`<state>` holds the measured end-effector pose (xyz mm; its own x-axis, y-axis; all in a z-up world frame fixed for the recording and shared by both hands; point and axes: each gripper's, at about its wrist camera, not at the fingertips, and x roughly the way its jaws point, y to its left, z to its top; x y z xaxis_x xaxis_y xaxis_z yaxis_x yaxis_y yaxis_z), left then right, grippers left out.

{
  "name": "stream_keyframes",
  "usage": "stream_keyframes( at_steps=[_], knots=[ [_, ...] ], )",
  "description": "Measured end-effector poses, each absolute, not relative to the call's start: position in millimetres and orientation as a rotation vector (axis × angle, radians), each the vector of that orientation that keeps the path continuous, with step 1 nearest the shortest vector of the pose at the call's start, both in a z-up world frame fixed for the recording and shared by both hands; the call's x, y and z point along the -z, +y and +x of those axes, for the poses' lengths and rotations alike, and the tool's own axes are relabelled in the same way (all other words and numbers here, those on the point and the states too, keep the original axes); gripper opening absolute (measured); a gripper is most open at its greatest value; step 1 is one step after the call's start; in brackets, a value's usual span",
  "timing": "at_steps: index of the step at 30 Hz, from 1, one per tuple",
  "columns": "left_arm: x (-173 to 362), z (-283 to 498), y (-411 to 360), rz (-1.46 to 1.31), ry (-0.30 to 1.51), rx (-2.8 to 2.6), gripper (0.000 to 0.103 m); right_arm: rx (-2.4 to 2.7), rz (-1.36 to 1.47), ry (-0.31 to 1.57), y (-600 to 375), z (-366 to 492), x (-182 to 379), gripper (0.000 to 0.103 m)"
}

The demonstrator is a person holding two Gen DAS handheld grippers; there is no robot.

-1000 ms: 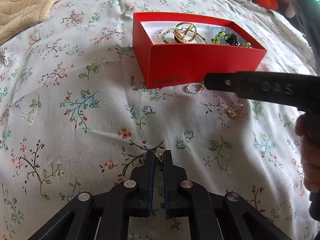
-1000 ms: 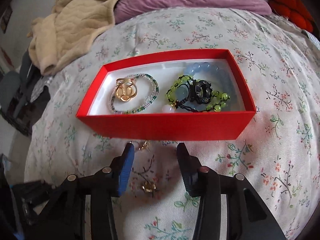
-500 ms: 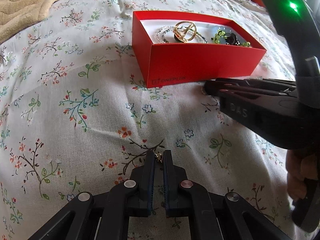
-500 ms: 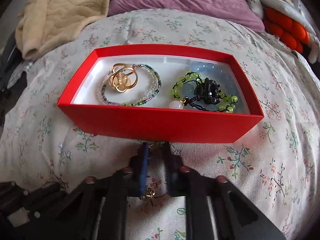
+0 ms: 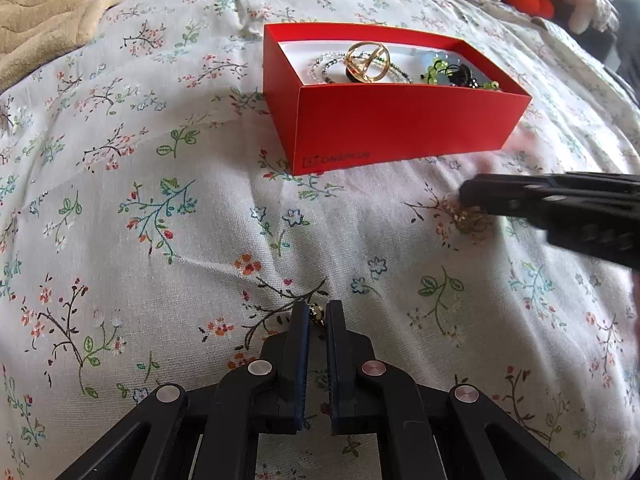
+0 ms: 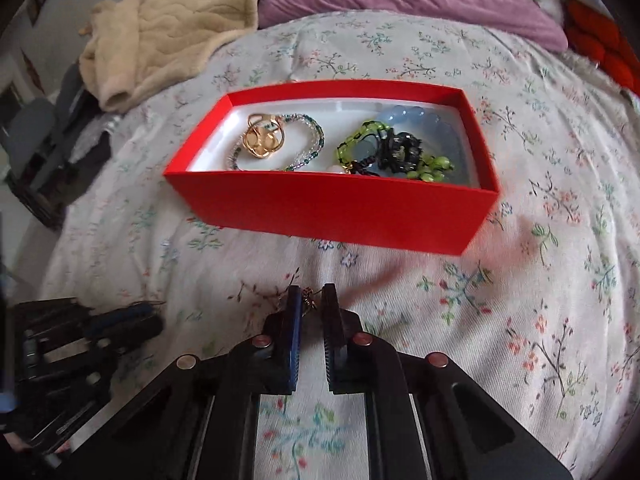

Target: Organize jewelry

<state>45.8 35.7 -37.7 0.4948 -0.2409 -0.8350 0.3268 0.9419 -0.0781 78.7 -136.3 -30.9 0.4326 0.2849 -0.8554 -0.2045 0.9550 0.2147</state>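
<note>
Closed now from wide open, the right hand-held gripper [image 6: 311, 300] pinches a small earring [image 6: 309, 298] – left hand-held gripper [image 5: 318, 314] likewise – either could slip before the red box [image 6: 340, 208].

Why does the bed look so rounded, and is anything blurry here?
Both wrist views are fisheye, so the floral bedspread bulges; in the left wrist view the right gripper is motion-smeared while the red box stays sharp; the right wrist view is softer, dark at its corners.
</note>
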Motion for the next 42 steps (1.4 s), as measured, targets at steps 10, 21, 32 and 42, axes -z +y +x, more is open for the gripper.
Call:
stream_keyframes(
  at_steps=[10, 21, 32, 42],
  knots=[
    [32.4, 40.3, 26.1, 0.103, 0.981, 0.369, 0.004, -0.348, 0.222, 1.095, -178.8, 64.2, 14.5, 0.011],
    [29.6, 22.2, 10.5, 0.120, 0.942, 0.469, 0.005, -0.419, 0.312, 1.149, -205.3, 47.2, 13.0, 0.041],
    [31.1, 2.2, 17.4, 0.116, 0.901, 0.518, 0.040, -0.415, -0.031, 1.057, -186.4, 14.8, 13.6, 0.064],
    [41.4, 11.5, 6.3, 0.137, 0.914, 0.528, 0.039, -0.419, -0.180, 1.048, -155.5, 12.0, 39.8, 0.060]
  ],
)
